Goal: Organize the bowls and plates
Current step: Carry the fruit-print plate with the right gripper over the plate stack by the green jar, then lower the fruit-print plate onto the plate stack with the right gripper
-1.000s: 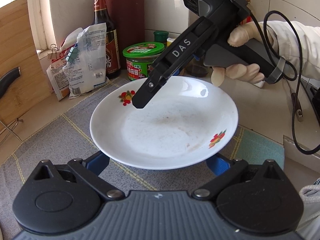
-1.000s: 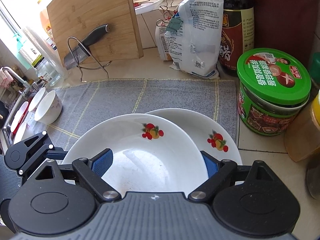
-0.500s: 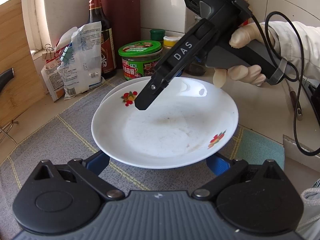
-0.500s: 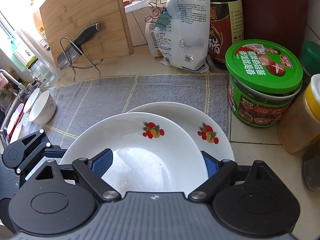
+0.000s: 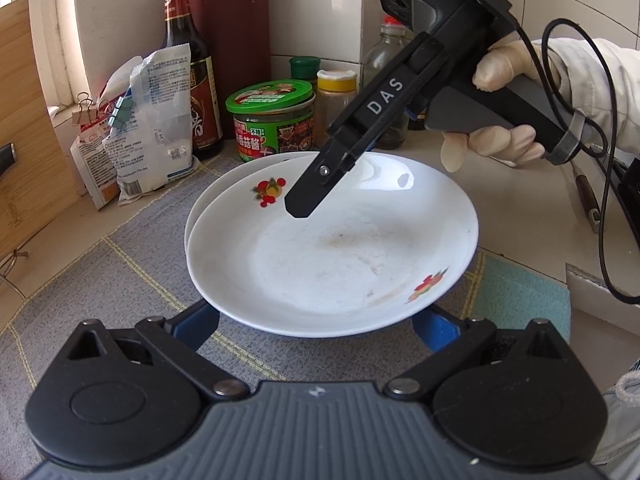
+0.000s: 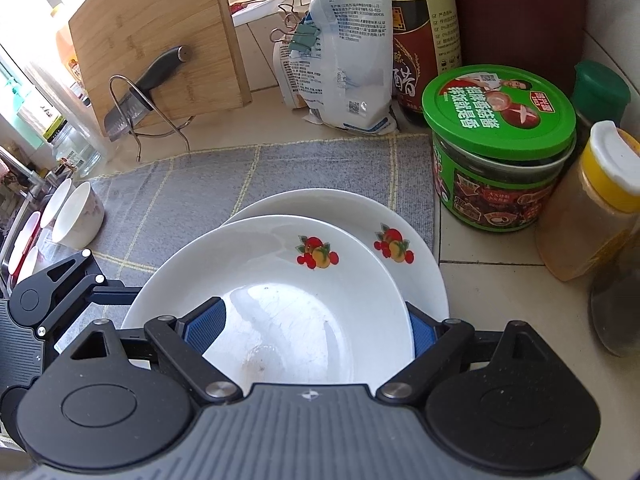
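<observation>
Two claws (image 5: 316,322) (image 6: 308,328) apparently clasp one plate (image 5: 332,252) above another (image 6: 416,252).

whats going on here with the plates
A person with a hand-held gripper in each hand is stacking dishes on a kitchen counter. The upper plate sits between the blue pads of both, the left hand-held gripper and the right hand-held gripper, above a matching second plate lying on the grey mat. A small bowl waits near the sink.
</observation>
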Available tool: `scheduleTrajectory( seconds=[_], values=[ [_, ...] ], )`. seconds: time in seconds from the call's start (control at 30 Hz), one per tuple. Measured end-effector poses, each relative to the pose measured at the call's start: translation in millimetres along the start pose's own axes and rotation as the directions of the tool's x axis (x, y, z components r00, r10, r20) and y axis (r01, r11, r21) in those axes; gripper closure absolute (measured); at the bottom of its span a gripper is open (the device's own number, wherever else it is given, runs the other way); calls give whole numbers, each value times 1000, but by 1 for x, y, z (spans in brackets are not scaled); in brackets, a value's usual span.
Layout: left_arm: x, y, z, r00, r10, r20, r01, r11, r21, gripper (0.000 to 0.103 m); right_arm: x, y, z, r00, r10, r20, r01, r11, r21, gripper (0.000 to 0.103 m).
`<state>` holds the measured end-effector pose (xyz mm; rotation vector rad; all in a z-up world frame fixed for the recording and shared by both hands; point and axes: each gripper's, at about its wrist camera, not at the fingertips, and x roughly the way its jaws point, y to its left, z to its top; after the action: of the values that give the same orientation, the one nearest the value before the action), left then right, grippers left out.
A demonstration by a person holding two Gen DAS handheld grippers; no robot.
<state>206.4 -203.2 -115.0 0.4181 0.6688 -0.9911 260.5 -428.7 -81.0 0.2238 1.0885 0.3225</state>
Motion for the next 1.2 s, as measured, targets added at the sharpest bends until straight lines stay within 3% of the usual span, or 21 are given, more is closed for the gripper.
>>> scheduleTrajectory(
  seconds=[1.2],
  values=[
    [7,4,0,1000,-3,29,2,1000,22,1,-25,8,-13,994,-105,5,105,994,31,8]
  ],
)
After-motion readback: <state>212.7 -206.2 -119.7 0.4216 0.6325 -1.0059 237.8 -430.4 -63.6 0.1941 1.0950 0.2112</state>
